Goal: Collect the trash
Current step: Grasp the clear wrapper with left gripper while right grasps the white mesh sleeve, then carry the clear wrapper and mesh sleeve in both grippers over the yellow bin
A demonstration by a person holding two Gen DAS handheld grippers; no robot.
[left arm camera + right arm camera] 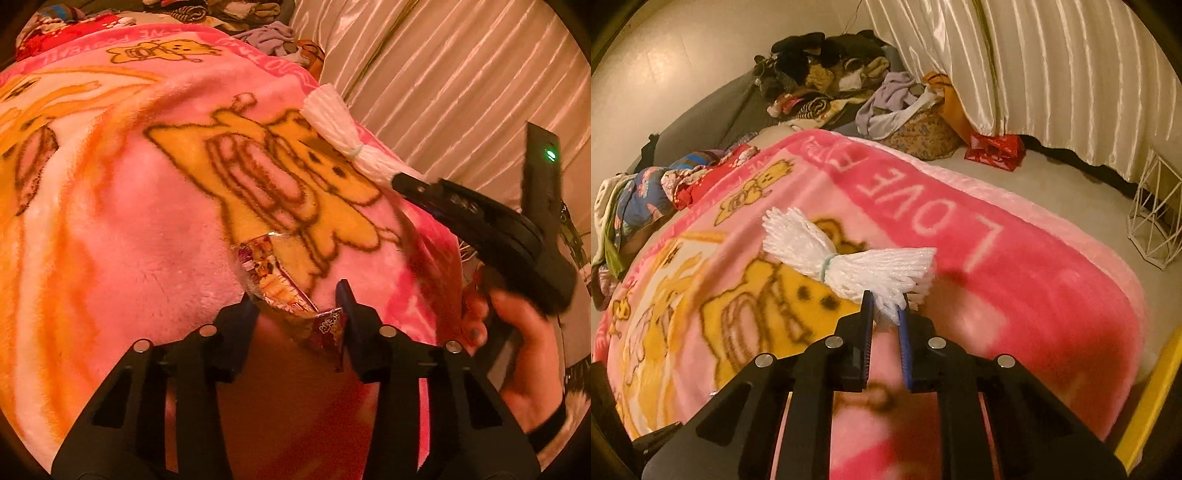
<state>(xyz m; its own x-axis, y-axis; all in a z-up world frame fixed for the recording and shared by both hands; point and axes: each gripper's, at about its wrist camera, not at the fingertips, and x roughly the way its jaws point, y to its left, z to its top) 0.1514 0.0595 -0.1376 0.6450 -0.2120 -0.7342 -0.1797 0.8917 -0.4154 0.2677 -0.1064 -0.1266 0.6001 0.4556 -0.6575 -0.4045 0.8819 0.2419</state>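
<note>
The left gripper (pixel 297 301) pinches a snack wrapper (pixel 275 280); the right gripper (pixel 884 304) pinches white foam netting (pixel 849 264) above the blanket (pixel 997 288), near its edge.

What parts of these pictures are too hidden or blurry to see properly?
- Left wrist view: the snack wrapper's lower end is hidden behind the left gripper; its print is too blurred to read.
- Right wrist view: the white foam net's near end is hidden inside the right gripper.
- Right wrist view: the clothes pile is too small to sort.
</note>
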